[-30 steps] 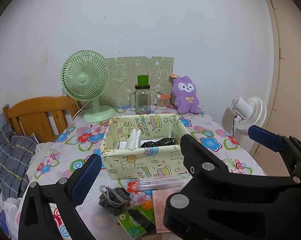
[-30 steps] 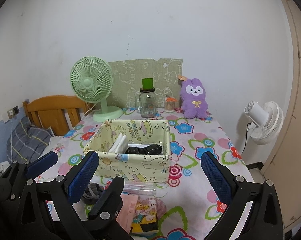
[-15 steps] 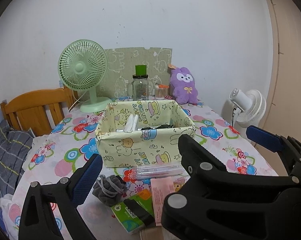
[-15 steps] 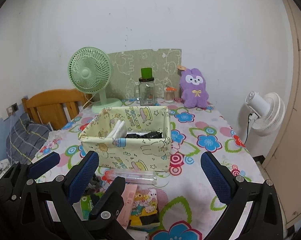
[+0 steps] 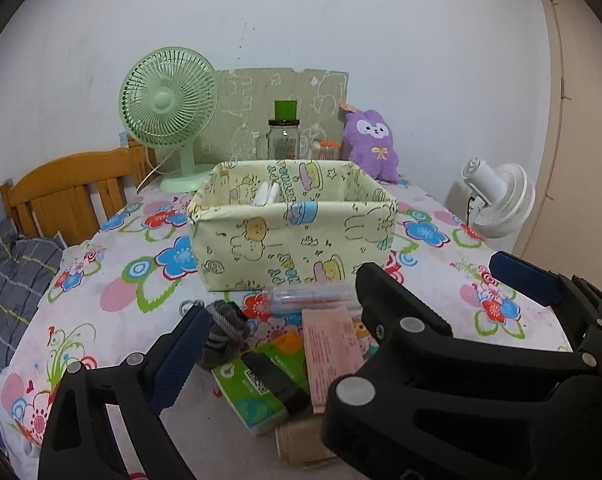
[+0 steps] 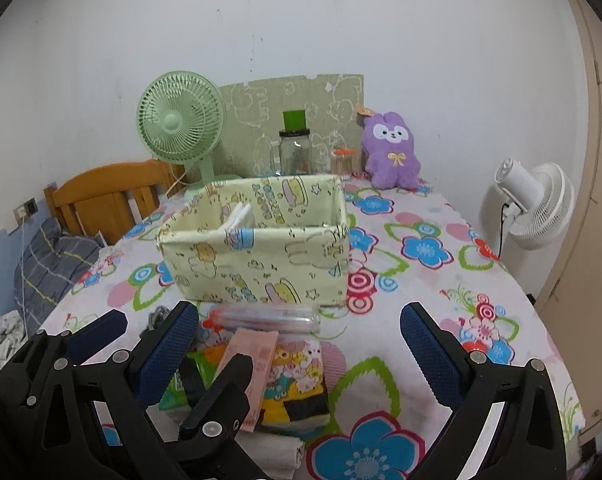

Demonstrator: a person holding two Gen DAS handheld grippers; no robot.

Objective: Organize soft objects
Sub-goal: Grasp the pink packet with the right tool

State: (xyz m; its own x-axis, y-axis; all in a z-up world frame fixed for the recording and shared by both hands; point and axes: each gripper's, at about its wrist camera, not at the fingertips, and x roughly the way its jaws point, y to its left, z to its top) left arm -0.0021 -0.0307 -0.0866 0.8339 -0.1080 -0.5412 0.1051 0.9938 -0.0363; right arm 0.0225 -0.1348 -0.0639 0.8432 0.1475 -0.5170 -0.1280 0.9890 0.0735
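While both grippers hang low over the near edge of the desk (image 6: 453, 240) with its flowered cloth, neither holds anything. Left gripper (image 5: 349, 312): fingers wide but closing, nothing pressed between the pads; its left blue pad (image 5: 181, 356) sits just beside a small grey knitted pouch with a drawstring (image 5: 225, 332), contact not clear. Right gripper (image 6: 301, 344): fingers spread wide, empty, straddling the pile below.

Soft things lie in a loose heap on the desk in front of the pale yellow fabric storage box printed with cartoon animals (image 6: 261, 256):
- green plastic tissue pack (image 5: 253, 392), nearest the left gripper
- flat pink paper-like packet (image 6: 249, 364), lying partly over the neighbours
- cartoon-printed yellow soft pack (image 6: 297, 380)
- folded white cloth (image 6: 277, 452) at the desk's near edge
- clear plastic tube-shaped case (image 6: 261, 316), lying along the box's front wall, just beside it

Inside the box: white folded items (image 6: 241, 216) standing against the left half; the rest of the contents are hidden by the wall.

Back of desk, well apart from the heap: mint green desk fan (image 6: 181, 128), glass jar with green lid (image 6: 295, 152), purple plush rabbit (image 6: 391, 152). White fan (image 6: 537, 204) stands off the desk's right side.
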